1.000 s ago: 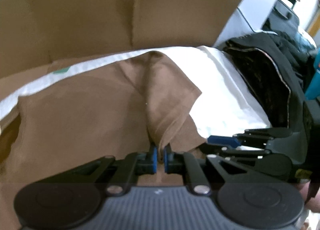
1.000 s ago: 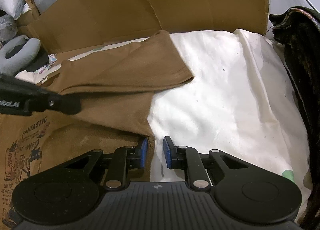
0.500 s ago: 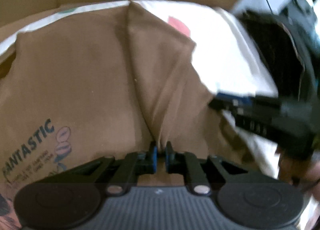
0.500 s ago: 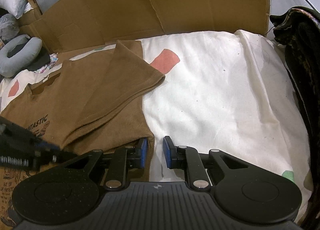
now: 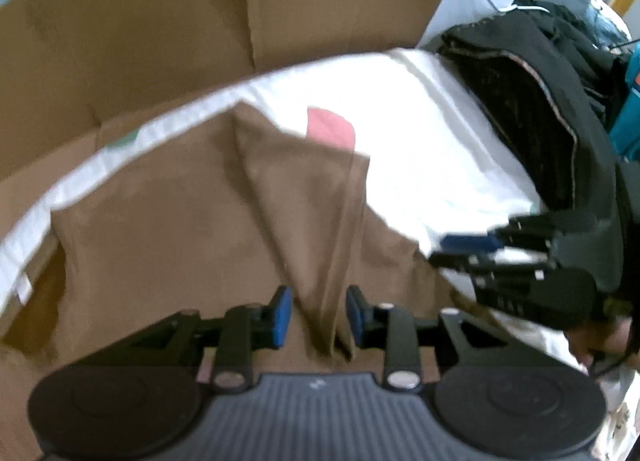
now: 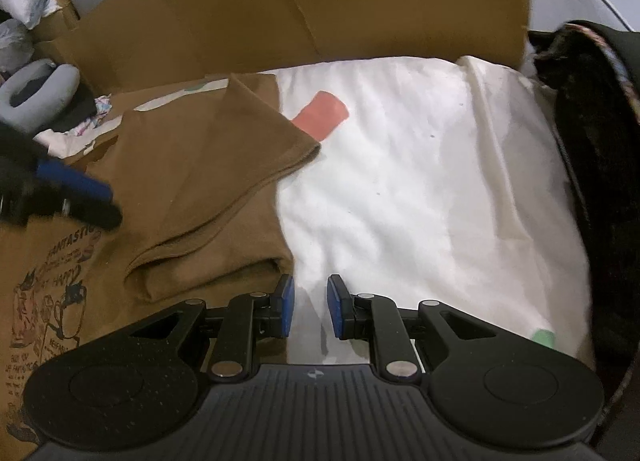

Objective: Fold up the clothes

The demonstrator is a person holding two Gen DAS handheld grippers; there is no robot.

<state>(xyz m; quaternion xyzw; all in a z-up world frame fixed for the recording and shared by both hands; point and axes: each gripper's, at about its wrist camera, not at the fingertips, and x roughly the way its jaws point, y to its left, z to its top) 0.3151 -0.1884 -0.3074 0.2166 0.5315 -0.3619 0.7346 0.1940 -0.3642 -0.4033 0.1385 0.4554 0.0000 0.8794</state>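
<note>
A brown T-shirt lies on the white sheet, its right side folded over onto its body. My left gripper hangs just above it. Its jaws are opening, and a raised ridge of the brown cloth stands loose between them, nearer the right pad. In the right wrist view the T-shirt shows its folded flap and a printed front at the lower left. My right gripper stands open over the sheet beside the shirt's folded edge, nothing between its fingers. The left gripper shows at the left edge there.
Tall cardboard walls the back. A dark garment is heaped along the right edge of the sheet. A grey neck pillow and small clutter sit at the far left. The sheet has a red patch by the shirt.
The left gripper, earlier shut on the brown fold, laid it down over the shirt, then parted its jaws and lifted a little. The right gripper kept still.
</note>
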